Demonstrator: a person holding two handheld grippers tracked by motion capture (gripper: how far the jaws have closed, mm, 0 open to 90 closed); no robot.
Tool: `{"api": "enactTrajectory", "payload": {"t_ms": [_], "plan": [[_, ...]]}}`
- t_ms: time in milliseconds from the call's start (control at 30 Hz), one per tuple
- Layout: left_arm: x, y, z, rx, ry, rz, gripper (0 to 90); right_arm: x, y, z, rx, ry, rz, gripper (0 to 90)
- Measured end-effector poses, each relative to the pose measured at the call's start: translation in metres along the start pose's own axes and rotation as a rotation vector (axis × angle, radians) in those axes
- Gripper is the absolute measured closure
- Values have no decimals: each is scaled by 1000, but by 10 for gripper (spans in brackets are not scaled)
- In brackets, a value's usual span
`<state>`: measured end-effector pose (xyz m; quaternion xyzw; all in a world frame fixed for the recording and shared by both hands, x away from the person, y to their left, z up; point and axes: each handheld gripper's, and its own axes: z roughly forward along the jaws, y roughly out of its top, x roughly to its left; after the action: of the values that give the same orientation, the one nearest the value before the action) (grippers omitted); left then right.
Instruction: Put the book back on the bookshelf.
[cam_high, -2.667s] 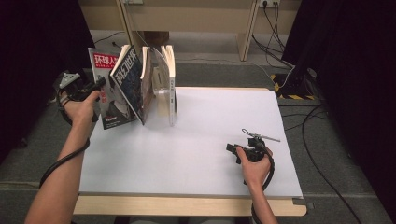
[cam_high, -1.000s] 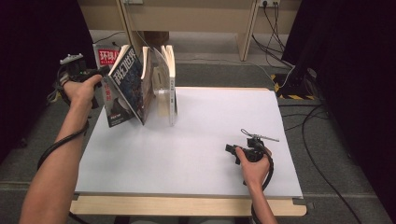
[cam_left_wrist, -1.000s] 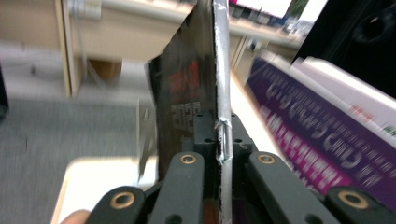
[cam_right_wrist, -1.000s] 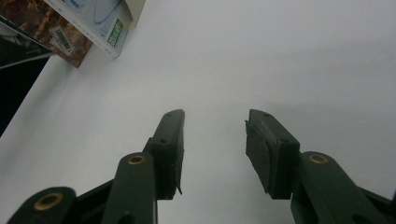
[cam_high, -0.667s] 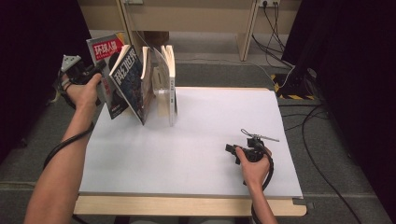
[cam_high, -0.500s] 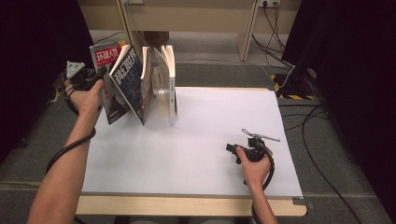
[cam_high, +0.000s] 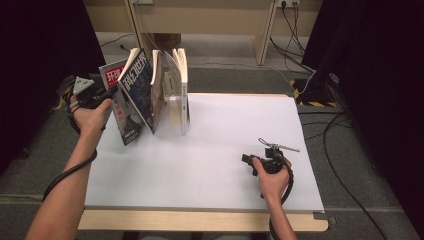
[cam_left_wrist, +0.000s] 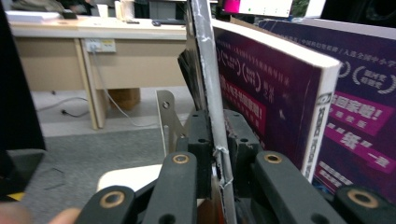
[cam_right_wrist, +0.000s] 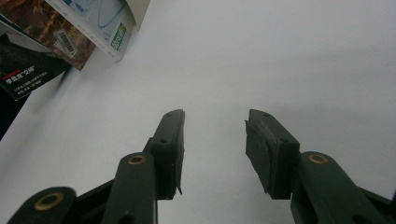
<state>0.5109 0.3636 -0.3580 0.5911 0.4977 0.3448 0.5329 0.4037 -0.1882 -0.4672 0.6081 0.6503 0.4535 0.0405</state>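
Left gripper (cam_left_wrist: 215, 140) clamped on the thin edge of a red-titled magazine (cam_high: 116, 95), jaws just easing a little wider yet pads touching it, at the outer left end of the book row (cam_high: 165, 87) on the white table (cam_high: 210, 165). Right gripper (cam_right_wrist: 215, 140) well apart from that row, open with nothing between, resting low over the table.

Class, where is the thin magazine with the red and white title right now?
In the high view the magazine stands tilted at the table's far left edge, outermost in the row of books, with the left gripper clamped on its edge.
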Motion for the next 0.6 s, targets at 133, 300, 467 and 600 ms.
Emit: {"api": "enactTrajectory", "payload": {"t_ms": [133, 300, 467, 600], "plan": [[3, 11, 2, 26, -21, -48, 778, 0, 0, 0, 1, 0, 1, 571], [6, 22, 8, 76, -25, -108, 748, 1, 0, 0, 7, 1, 10, 571], [6, 18, 15, 111, -26, -176, 740, 0, 0, 0, 1, -1, 2, 571], [6, 12, 23, 156, -43, -222, 736, -1, 0, 0, 4, -1, 4, 571]]}}
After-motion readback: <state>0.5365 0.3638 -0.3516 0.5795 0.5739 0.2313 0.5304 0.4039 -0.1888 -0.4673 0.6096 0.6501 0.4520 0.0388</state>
